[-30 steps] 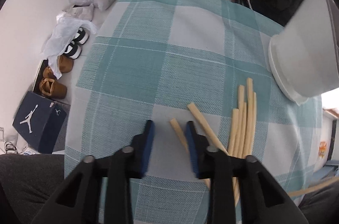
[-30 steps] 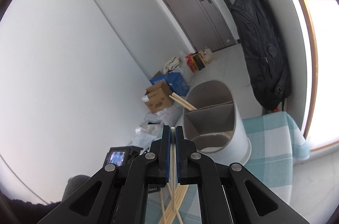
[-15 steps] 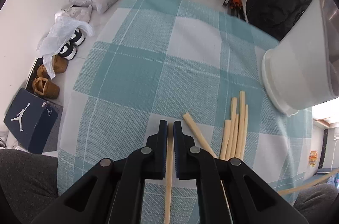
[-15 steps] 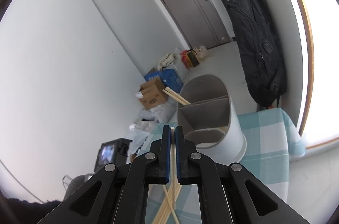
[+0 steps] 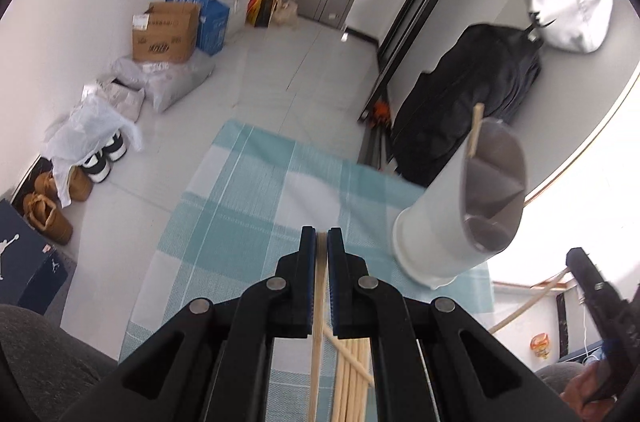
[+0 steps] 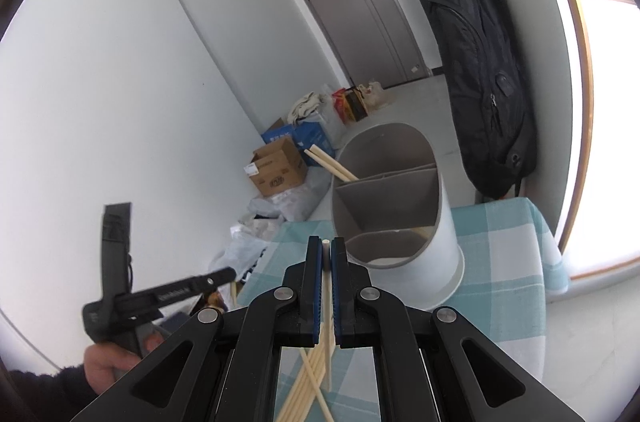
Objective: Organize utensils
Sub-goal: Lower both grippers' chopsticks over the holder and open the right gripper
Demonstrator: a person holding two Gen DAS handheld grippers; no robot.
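- Chopstick (image 5: 319,306) in the left gripper (image 5: 321,238) was clamped between the two blue pads, running back along the jaws toward the camera, its tip level with the fingertips.
- Second chopstick (image 6: 327,282) was pinched the same way by the right gripper (image 6: 327,248), jaws pressed together on it, its pale round end showing just at the fingertips.
- Loose chopsticks (image 6: 310,380) lay in a rough bundle on the table below both grippers, one crossing the others at an angle; in the left wrist view they (image 5: 352,374) showed under the jaws, to the right of the held stick.
- White utensil holder (image 6: 404,222) stood upright on the cloth just beyond the right gripper's tips, divided inside into grey compartments; it (image 5: 448,222) sat ahead and to the right of the left gripper.
- Two chopsticks (image 6: 330,162) leaned out of the holder's far-left compartment over the rim; another lay in the near compartment.
- Teal-and-white checked tablecloth (image 5: 248,206) covered the table under everything.
- The person's left hand (image 6: 108,358) gripped the left gripper's handle, seen low left in the right wrist view.
- Beyond: cardboard box (image 5: 166,32), shoes (image 5: 102,158) along the wall, black backpack (image 6: 484,82) hanging by the door.
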